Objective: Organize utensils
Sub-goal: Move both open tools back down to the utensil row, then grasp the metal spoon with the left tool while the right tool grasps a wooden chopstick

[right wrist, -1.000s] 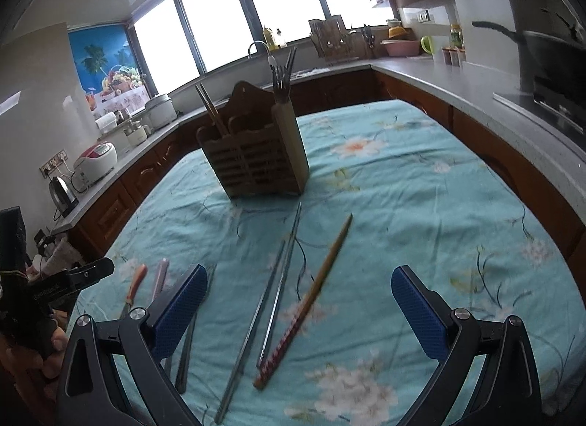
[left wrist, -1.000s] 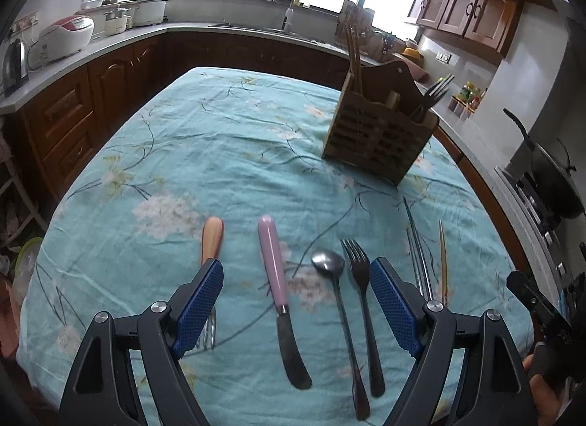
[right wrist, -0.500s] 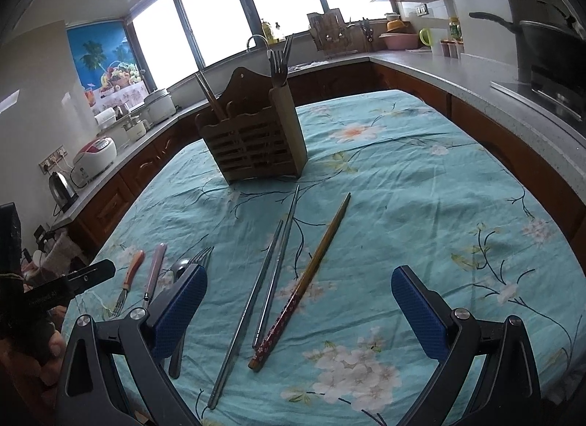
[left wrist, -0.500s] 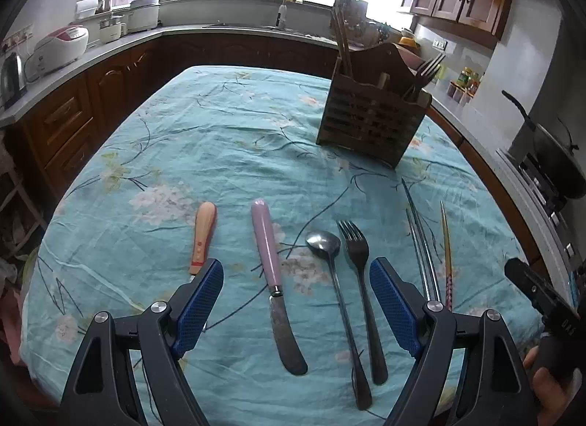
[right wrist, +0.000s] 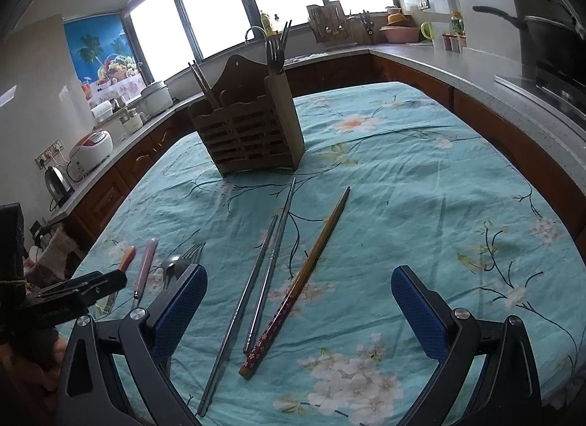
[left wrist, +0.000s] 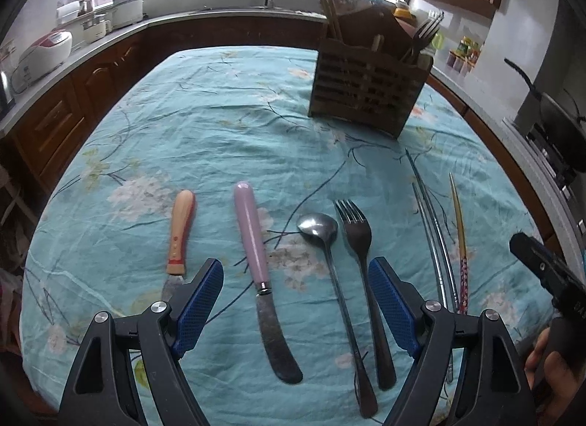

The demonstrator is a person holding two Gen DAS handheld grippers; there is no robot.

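Utensils lie in a row on the teal cloth. In the left wrist view: an orange-handled knife (left wrist: 179, 232), a pink-handled knife (left wrist: 256, 265), a spoon (left wrist: 322, 243), a fork (left wrist: 357, 235), metal chopsticks (left wrist: 432, 235) and a wooden chopstick (left wrist: 459, 235). My left gripper (left wrist: 295, 297) is open above the pink knife and spoon. My right gripper (right wrist: 295, 301) is open above the metal chopsticks (right wrist: 267, 261) and wooden chopstick (right wrist: 311, 265). The wooden utensil holder (left wrist: 370, 92) stands at the back, also in the right wrist view (right wrist: 249, 133).
The holder has chopsticks and forks in it. Kitchen counters (left wrist: 110, 45) with a rice cooker and pots ring the table (right wrist: 439, 188). A stove with a pan (right wrist: 549, 41) is on the right. The cloth hangs over the near table edge.
Both grippers have drawn back and tilted a little, so the holder sits nearer the top of view. The utensils have not moved. Both grippers stay open.
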